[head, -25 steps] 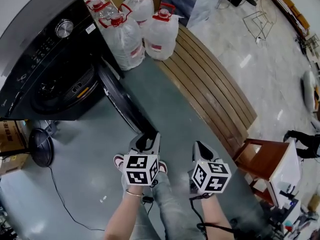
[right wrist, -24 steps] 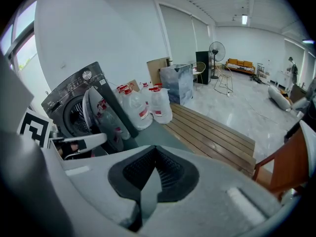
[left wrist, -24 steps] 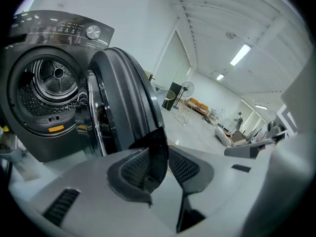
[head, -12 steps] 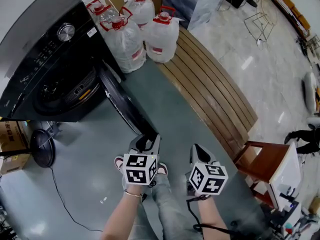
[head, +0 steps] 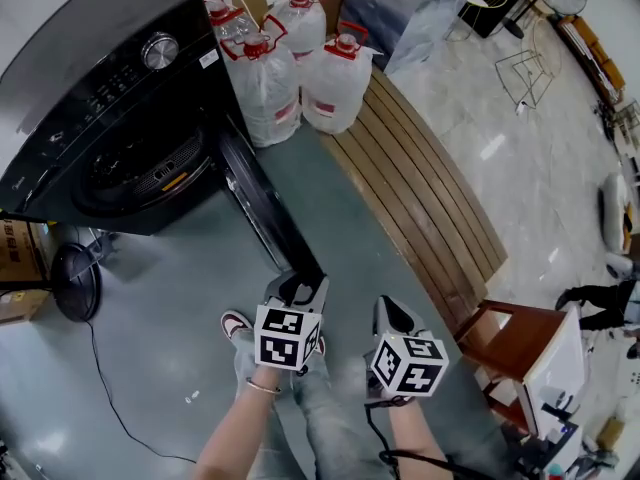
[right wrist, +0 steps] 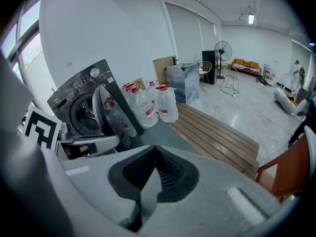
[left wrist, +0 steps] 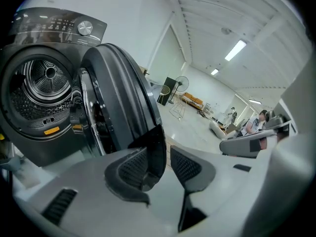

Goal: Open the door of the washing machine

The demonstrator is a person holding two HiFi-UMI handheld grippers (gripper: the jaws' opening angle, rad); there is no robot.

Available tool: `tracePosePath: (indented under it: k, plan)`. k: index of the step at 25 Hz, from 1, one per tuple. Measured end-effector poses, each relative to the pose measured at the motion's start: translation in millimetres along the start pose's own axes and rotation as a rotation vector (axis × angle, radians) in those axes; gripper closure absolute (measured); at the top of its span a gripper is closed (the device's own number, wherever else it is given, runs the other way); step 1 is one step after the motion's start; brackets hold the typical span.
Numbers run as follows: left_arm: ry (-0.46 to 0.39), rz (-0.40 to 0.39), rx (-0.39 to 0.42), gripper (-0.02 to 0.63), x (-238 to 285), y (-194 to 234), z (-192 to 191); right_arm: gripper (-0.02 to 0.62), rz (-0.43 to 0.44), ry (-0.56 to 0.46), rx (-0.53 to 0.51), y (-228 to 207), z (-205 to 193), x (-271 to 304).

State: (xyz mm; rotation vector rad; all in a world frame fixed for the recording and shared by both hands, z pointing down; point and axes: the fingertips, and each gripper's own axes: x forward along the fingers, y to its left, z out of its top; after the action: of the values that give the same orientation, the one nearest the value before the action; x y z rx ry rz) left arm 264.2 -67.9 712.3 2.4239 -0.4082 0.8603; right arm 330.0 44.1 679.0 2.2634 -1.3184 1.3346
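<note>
While door (head: 264, 206) stands open, four jugs (head: 266, 86) beside washer (head: 95, 88).

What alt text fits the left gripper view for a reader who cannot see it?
The door of the washing machine stands swung open, showing the steel drum. The door's outer edge sits between the left gripper's fingers, which have just been opening; a gap shows beside the right finger. Behind lies a bright hall with a floor fan.

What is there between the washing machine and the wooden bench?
In the head view, the open door and a strip of grey floor lie there; at the far end stand the water jugs.
</note>
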Motion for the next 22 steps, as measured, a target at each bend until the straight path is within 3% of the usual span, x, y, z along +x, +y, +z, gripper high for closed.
tracePosePath:
  k: [6,9,14,22]
  plan:
    - [0.045,-0.012,-0.048,0.460,-37.4,-11.9,-10.3,0.591,0.041,0.012,-0.049,32.1,12.4,-17.1]
    - [0.016,0.028,-0.097,0.460,-84.2,-6.9,-2.0,0.590,0.084,0.000,-0.095,61.5,26.3,-32.5]
    - [-0.110,0.146,-0.165,0.466,-180.2,29.0,43.2,0.589,0.177,-0.062,-0.190,122.0,72.3,-65.6]
    - [-0.392,0.454,-0.247,0.467,-361.7,105.7,124.2,0.589,0.323,-0.161,-0.414,238.0,147.5,-117.5]
